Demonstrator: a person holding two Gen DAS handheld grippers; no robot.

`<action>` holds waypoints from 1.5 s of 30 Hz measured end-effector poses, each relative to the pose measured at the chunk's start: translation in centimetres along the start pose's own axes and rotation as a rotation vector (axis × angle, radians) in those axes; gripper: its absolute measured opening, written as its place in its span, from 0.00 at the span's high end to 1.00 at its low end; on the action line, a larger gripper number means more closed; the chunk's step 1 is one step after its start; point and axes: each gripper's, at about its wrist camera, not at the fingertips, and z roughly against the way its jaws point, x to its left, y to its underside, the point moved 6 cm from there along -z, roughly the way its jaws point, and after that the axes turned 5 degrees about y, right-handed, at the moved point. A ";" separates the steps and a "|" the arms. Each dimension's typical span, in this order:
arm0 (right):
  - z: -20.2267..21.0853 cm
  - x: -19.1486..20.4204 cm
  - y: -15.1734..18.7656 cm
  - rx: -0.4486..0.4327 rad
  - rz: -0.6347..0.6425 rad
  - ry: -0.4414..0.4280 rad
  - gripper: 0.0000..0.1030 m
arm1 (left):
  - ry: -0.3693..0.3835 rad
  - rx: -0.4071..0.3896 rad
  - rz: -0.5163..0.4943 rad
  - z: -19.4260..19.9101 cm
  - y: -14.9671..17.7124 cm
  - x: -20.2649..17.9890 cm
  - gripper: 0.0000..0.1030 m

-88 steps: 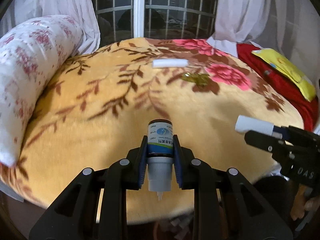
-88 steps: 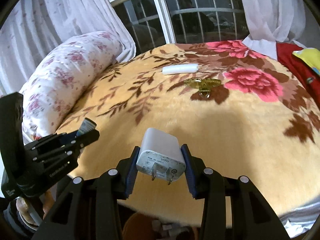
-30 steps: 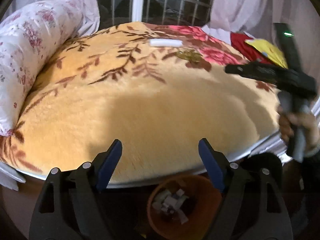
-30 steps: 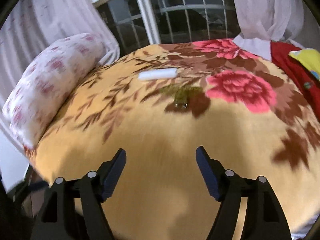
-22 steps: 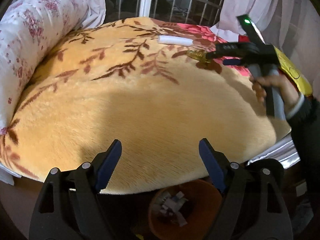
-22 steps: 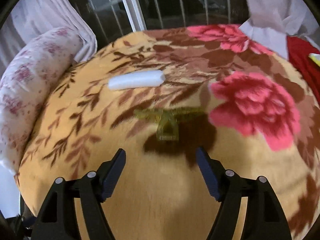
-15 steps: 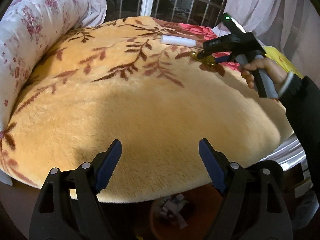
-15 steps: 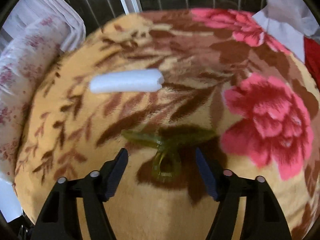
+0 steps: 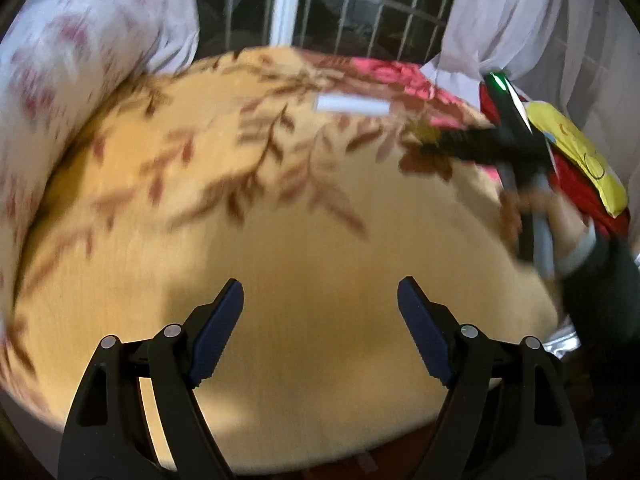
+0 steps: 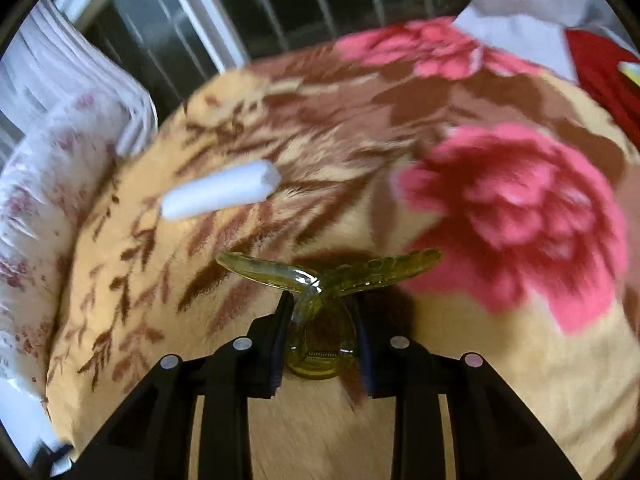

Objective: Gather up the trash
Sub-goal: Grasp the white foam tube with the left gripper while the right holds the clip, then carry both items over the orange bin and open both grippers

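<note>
Left wrist view, blurred: the left gripper [image 9: 320, 320] hangs over the near edge of a yellow floral blanket [image 9: 300, 240], its jaws wide apart with nothing between them. Beyond it on the blanket lies a white foam stick [image 9: 354, 105]. Just nearer than the stick and to its right, the right gripper [image 9: 430, 142], held in a person's hand [image 9: 548, 216], reaches down onto a small yellow-green object.

Right wrist view: that object is a translucent yellow-green hair claw clip [image 10: 320, 300], lying on the blanket just nearer than the foam stick. The right gripper's jaws are closing around the clip's rounded handle end; the pads look to be pressing both its sides. The clip's toothed wings spread left to right, its long axis, while the handle points back toward the camera.

This appears to be the pickup step. Next would likely come a firm squeeze, then a straight lift.
</note>
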 end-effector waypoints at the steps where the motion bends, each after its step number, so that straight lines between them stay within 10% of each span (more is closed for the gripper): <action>1: 1.0 -0.3 0.8 -0.044 -0.009 0.006 0.72 | -0.005 -0.001 -0.031 -0.6 -1.0 -0.1 0.25; 6: 4.8 -0.7 1.7 -0.229 -0.030 0.007 0.72 | 0.049 0.013 -0.319 -6.8 -8.7 -2.3 0.25; 12: 3.6 -1.8 1.9 -0.208 -0.085 -0.026 0.72 | 0.115 0.086 -0.536 -14.7 -16.4 -2.9 0.25; 21: 3.3 -2.7 1.8 -0.210 -0.148 -0.110 0.72 | 0.084 0.186 -0.747 -22.6 -18.7 -3.1 0.26; 23: 3.0 -2.9 1.8 -0.200 -0.160 -0.114 0.72 | 0.072 0.208 -0.735 -24.1 -18.3 -2.8 0.48; 28: 2.9 -2.9 1.8 -0.198 -0.166 -0.121 0.72 | 0.072 0.150 -0.574 -24.1 -18.4 -1.8 0.62; 36: 2.9 -3.0 1.9 -0.199 -0.176 -0.128 0.72 | -0.003 0.071 -0.247 -16.3 -15.4 -1.0 0.67; 45: 3.9 -2.9 1.8 -0.208 -0.186 -0.143 0.72 | -0.070 -0.084 -0.100 -3.0 -5.8 -1.1 0.67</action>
